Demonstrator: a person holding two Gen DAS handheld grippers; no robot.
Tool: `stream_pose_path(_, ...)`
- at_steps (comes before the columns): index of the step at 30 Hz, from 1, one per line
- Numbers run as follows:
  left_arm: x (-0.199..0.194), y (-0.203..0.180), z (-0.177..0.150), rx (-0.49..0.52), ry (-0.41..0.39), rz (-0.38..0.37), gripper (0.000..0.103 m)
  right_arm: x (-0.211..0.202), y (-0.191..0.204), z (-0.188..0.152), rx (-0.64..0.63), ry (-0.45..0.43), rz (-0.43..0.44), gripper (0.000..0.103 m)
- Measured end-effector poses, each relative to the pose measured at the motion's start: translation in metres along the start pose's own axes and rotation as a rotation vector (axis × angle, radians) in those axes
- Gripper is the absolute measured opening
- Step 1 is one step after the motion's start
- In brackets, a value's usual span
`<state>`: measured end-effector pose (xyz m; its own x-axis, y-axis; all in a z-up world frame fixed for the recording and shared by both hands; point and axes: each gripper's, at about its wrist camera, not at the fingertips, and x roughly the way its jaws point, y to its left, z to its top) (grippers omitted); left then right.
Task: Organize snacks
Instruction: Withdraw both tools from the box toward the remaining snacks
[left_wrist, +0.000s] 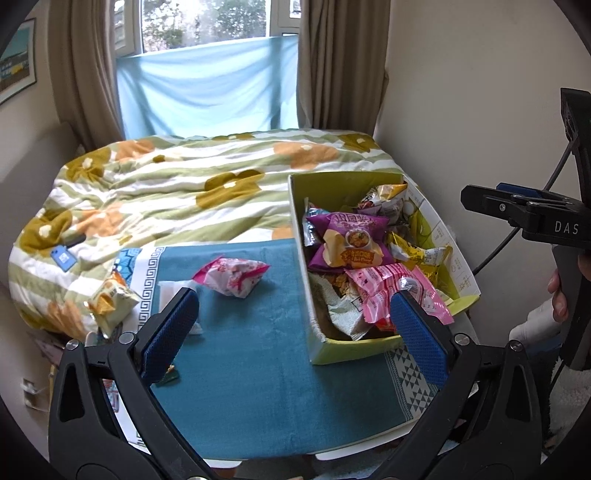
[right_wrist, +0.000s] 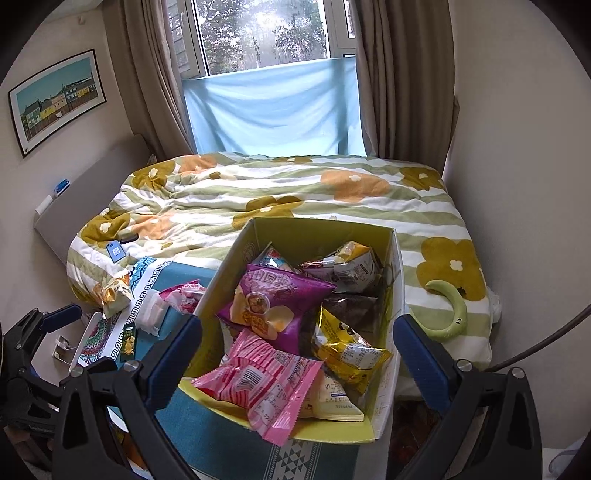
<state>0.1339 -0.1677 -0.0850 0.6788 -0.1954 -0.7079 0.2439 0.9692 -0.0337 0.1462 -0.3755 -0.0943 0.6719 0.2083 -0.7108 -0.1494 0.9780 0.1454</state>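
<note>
A green cardboard box (left_wrist: 301, 236) (right_wrist: 236, 262) stands on a teal cloth (left_wrist: 258, 350) and holds several snack bags, among them a purple chip bag (left_wrist: 347, 240) (right_wrist: 273, 299), a pink striped bag (left_wrist: 391, 291) (right_wrist: 266, 387) and a yellow bag (right_wrist: 347, 347). A pink-white snack bag (left_wrist: 232, 275) (right_wrist: 183, 297) lies on the cloth left of the box. A yellow-green bag (left_wrist: 110, 299) (right_wrist: 114, 291) lies at the cloth's left edge. My left gripper (left_wrist: 291, 325) is open and empty above the cloth. My right gripper (right_wrist: 297, 350) is open and empty above the box.
A bed with a flowered quilt (left_wrist: 177, 192) lies behind the cloth. A small blue card (left_wrist: 62, 256) and a green curved object (right_wrist: 452, 314) lie on the quilt. A white tissue pack (right_wrist: 149, 314) and a small dark green packet (right_wrist: 129, 341) lie on the cloth. A wall stands at right.
</note>
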Motion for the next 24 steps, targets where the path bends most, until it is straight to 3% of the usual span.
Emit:
stream_pose_path(6, -0.028, 0.049, -0.013, -0.005, -0.048, 0.018, 0.102, -0.013, 0.039, 0.001, 0.021, -0.053, -0.043, 0.103)
stream_pose_path(15, -0.043, 0.165, -0.021, 0.007, -0.052, 0.005, 0.102, -0.025, 0.124, -0.01, 0.072, -0.145, -0.122, 0.103)
stream_pose_path(24, -0.017, 0.277, -0.029, 0.104, 0.005, -0.05, 0.102, 0.017, 0.222, -0.034, 0.085, -0.1, -0.144, 0.103)
